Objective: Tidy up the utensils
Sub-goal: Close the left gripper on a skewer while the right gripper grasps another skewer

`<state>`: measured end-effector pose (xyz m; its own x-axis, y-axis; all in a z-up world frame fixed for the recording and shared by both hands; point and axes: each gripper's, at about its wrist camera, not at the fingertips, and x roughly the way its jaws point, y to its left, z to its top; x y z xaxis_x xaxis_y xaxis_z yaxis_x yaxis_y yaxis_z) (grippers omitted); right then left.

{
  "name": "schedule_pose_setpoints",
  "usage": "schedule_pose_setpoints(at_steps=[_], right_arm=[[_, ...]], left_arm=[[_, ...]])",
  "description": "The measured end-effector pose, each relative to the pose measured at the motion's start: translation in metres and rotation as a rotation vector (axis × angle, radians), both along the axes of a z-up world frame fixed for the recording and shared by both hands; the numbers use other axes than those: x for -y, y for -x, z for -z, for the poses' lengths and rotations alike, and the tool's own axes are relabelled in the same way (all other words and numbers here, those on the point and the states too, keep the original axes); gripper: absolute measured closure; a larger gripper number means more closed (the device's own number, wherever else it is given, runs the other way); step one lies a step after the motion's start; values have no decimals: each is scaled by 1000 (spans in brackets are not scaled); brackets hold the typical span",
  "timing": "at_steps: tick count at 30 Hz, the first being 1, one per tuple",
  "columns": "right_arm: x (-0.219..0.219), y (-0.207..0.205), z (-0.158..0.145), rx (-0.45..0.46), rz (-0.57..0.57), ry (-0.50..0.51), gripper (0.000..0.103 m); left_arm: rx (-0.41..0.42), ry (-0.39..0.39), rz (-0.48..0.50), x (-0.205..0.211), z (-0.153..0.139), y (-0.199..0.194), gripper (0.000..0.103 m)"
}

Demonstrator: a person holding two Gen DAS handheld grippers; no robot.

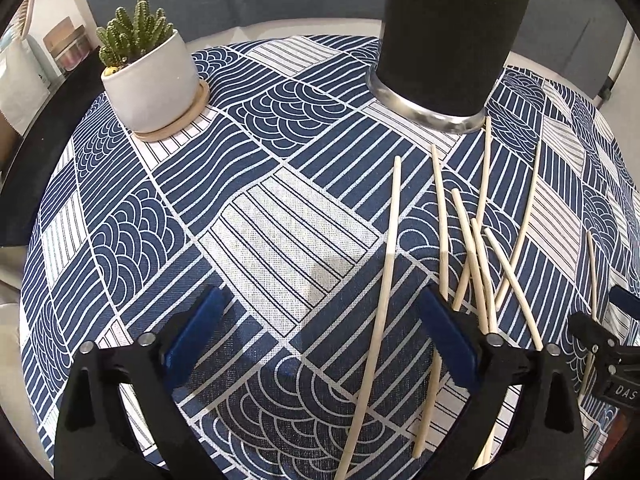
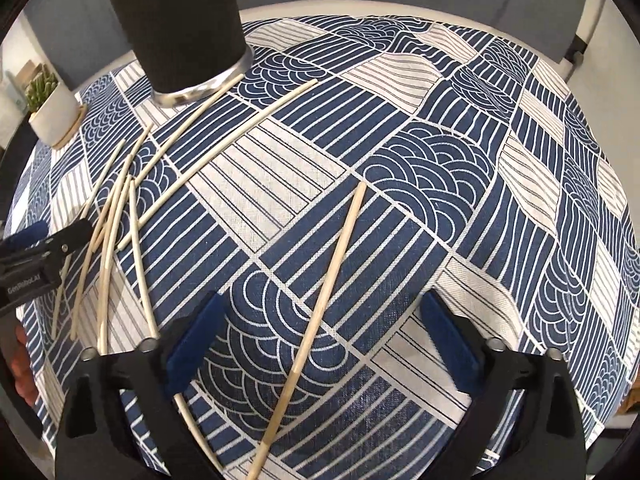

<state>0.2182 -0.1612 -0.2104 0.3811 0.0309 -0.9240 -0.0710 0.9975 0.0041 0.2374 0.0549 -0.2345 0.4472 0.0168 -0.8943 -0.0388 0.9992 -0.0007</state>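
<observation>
Several pale wooden chopsticks lie loose on the blue-and-white patterned tablecloth (image 1: 256, 216). A tall black cylindrical holder (image 1: 448, 40) with a metal base stands at the back; it also shows in the right wrist view (image 2: 180, 28). My left gripper (image 1: 320, 332) is open, low over the cloth; one chopstick (image 1: 380, 300) lies between its blue-padded fingers and a crossed pile (image 1: 480, 240) lies to its right. My right gripper (image 2: 320, 340) is open over a single chopstick (image 2: 320, 308) that runs diagonally between its fingers. The pile (image 2: 120, 220) is at its left.
A small cactus in a white pot (image 1: 152, 76) on a wooden saucer stands at the back left, also in the right wrist view (image 2: 52, 112). The other gripper shows at each view's edge: right one (image 1: 600, 344), left one (image 2: 36, 256). The table edge curves behind the holder.
</observation>
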Motion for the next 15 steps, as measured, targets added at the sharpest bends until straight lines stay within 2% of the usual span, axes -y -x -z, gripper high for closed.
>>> schedule_pose_setpoints(at_steps=[1,3,4,5,6,7,8,9,10,12,15], right_arm=[[0,0,-2,1,-12,1,41],[6,-1,-6,-5,-7,-5,71],[12,-2,-7,-9,7,-6,78],[17,-3,-8,-16,18,-5,92],[22,-4,-9,-27,26,-15,96],[25,-5,-9,-33,28,-25,96],[29,-5,-10,-39,36,-24,97],[32,-5,-10,-38,50,-10,98],[37,-5,-10,-38,63,-22,98],[50,-5,-11,-52,83,-84,98],[68,-4,-9,-81,103,-207,98]], left_arm=[[-2,1,-5,0,0,0,14],[4,3,-17,-1,-2,1,23],[7,1,-16,0,-3,2,28],[7,2,-14,1,-5,1,39],[1,4,-7,3,-6,0,52],[-8,6,4,5,-8,-2,59],[-19,7,20,8,-9,-5,73],[-25,7,26,9,-10,-6,80],[-32,8,31,11,-10,-7,82],[-49,18,33,12,-10,-9,94],[-77,58,16,7,-10,-9,96]])
